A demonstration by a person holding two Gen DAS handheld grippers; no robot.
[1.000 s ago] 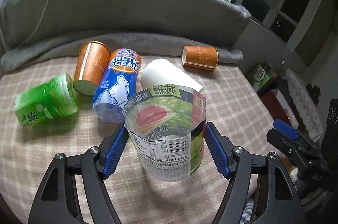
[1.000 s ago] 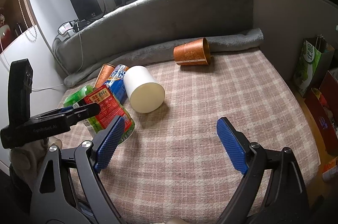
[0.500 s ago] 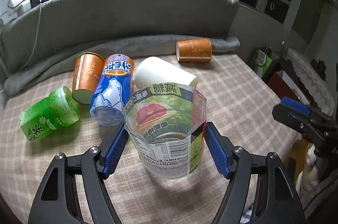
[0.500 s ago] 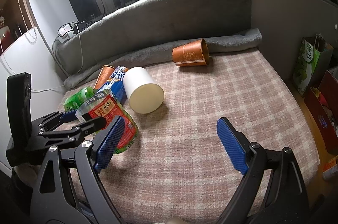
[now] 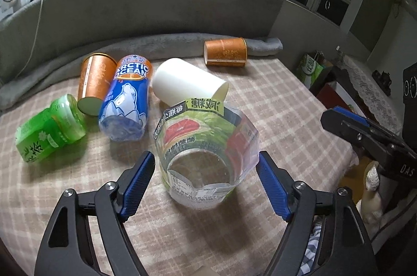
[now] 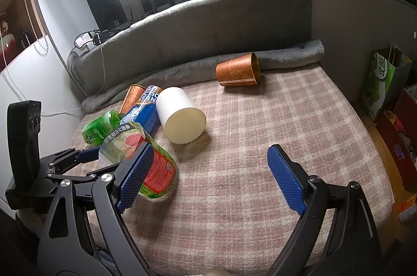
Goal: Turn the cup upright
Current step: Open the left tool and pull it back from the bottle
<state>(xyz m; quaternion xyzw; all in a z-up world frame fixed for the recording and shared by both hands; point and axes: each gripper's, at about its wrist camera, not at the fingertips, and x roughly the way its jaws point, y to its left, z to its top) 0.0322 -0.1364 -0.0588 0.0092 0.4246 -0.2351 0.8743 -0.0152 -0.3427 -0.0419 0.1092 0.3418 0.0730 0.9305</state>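
Observation:
A clear plastic cup with a green and red label point(image 5: 206, 145) sits between the blue pads of my left gripper point(image 5: 206, 179), tilted with its open mouth toward the camera. The pads touch its sides. In the right wrist view the same cup point(image 6: 146, 161) leans over the checked cloth at the left, held by the left gripper point(image 6: 86, 164). My right gripper point(image 6: 208, 177) is open and empty above the cloth; it also shows at the right edge of the left wrist view point(image 5: 365, 135).
Lying on the checked cloth point(image 5: 273, 98) are a white paper cup point(image 5: 187, 85), a blue Arctic Ocean cup point(image 5: 127, 101), a green cup point(image 5: 49, 127) and two orange cups point(image 5: 225, 51) point(image 5: 95, 83). A grey padded backrest point(image 5: 156, 2) borders the far side.
The left gripper has tipped the held cup so its open mouth now faces the camera; earlier the cup stood more upright. The right gripper has barely moved.

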